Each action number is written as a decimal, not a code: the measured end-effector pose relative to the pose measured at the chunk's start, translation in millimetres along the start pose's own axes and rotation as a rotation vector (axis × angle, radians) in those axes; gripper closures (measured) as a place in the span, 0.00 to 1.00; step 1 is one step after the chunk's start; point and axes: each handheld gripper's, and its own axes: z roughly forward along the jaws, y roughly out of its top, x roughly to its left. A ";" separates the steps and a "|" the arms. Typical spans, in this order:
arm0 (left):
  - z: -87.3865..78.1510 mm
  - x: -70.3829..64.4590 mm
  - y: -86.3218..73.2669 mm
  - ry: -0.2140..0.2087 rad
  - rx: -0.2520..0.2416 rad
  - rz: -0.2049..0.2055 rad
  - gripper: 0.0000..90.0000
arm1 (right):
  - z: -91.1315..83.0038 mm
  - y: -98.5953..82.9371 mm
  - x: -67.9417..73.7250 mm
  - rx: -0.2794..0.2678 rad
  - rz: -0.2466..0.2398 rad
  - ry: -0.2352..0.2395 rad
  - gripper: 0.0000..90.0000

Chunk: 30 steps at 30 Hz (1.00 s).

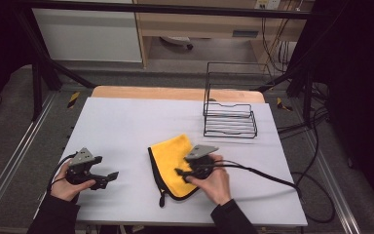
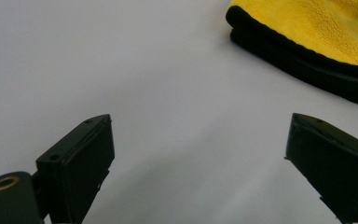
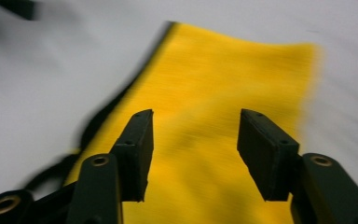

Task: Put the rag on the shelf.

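Yellow cloth (image 1: 174, 163) folded flat, right gripper (image 1: 184, 175) hovering above

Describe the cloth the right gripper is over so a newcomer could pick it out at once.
On the white table, look near the front edge, in front of the black wire rack. The folded yellow cloth lies flat there under the open right gripper; its bright yellow pile and black trim are unique.

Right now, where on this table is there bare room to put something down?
The widest bare stretch of the table runs from its left edge to the wire rack, behind the yellow cloth. A smaller patch lies between the left gripper and the cloth. It is crowded where the right gripper hangs over the cloth.
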 end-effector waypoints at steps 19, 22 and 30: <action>4.2 -2.7 -0.6 -0.006 0.013 0.002 0.09 | -10.8 -66.2 -61.4 0.093 0.192 -0.007 0.95; 4.6 -3.7 -0.1 -0.009 0.012 0.002 0.09 | -28.8 -69.9 -49.5 0.102 0.264 0.011 0.95; 7.3 -8.1 1.4 -0.016 0.020 0.017 0.09 | -47.6 -90.7 -31.2 0.103 0.305 -0.015 0.66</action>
